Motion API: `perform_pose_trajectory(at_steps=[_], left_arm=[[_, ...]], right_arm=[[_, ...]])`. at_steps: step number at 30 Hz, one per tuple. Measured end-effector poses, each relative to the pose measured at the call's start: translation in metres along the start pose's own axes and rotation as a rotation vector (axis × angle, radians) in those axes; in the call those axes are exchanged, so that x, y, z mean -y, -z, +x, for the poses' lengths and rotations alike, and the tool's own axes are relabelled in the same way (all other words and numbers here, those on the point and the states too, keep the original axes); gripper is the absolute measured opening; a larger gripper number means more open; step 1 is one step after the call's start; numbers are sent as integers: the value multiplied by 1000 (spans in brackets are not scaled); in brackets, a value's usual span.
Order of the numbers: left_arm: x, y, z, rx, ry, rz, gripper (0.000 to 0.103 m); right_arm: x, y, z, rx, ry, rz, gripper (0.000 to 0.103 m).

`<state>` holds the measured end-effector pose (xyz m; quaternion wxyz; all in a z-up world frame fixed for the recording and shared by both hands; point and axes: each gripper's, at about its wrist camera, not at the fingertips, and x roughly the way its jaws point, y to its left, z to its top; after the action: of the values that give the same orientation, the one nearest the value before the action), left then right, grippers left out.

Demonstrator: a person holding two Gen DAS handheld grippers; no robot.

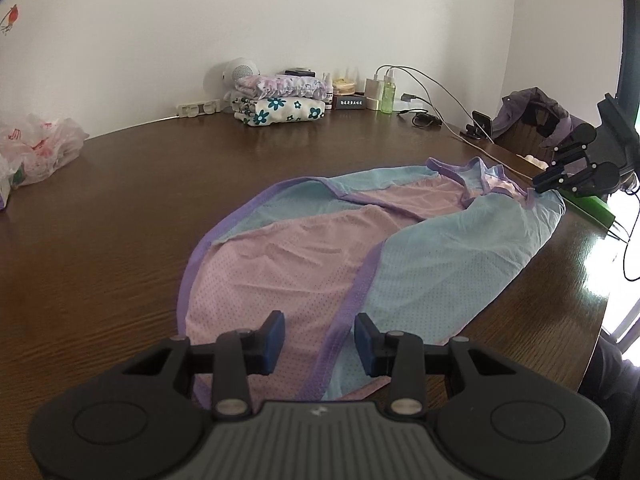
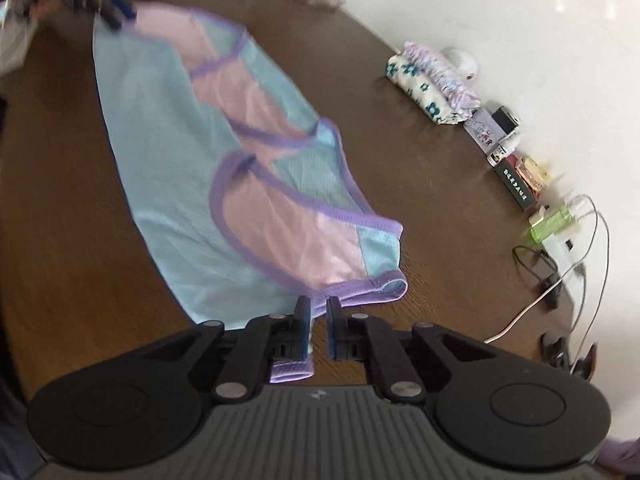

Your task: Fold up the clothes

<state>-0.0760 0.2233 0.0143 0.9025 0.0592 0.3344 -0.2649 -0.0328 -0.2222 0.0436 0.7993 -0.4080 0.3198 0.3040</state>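
A pink, light-blue and purple-trimmed mesh garment point(image 1: 320, 240) lies spread on the brown table point(image 1: 100, 220); it also shows in the right wrist view point(image 2: 240, 160). My left gripper point(image 1: 319, 340) is open, its blue pads either side of the garment's near hem, just above the cloth. My right gripper point(image 2: 318, 326) is open by a narrow gap at the garment's shoulder end, with purple trim lying under and between the fingers. In the left wrist view the right gripper point(image 1: 548, 182) sits at the garment's far right corner. The left gripper point(image 2: 116, 12) shows blurred at the far hem.
Folded floral clothes point(image 1: 280, 100) are stacked at the back by the wall, with bottles point(image 1: 388, 92), a charger and cables point(image 1: 440, 104). A plastic bag point(image 1: 36, 148) lies at the left. A purple jacket point(image 1: 536, 112) hangs at the right. The table edge runs close along the right.
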Motion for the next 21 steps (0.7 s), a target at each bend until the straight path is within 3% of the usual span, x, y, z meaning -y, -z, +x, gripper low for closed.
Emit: perform_pose_trajectory(at_steps=[3, 5, 10, 15, 21], left_arm=[[-10, 0, -6, -14, 29, -63, 37], [-18, 2, -11, -19, 54, -121, 38], [-33, 2, -22, -6, 122, -222, 38], [-36, 2, -26, -7, 195, -266, 48], [-35, 2, -17, -68, 201, -257, 47]], right_arm=[[-1, 5, 2, -3, 89, -6, 22], [11, 6, -11, 36, 111, 112, 25], [24, 21, -42, 182, -80, 421, 42], [10, 60, -37, 187, -134, 727, 42], [-3, 85, -34, 208, -149, 866, 42]])
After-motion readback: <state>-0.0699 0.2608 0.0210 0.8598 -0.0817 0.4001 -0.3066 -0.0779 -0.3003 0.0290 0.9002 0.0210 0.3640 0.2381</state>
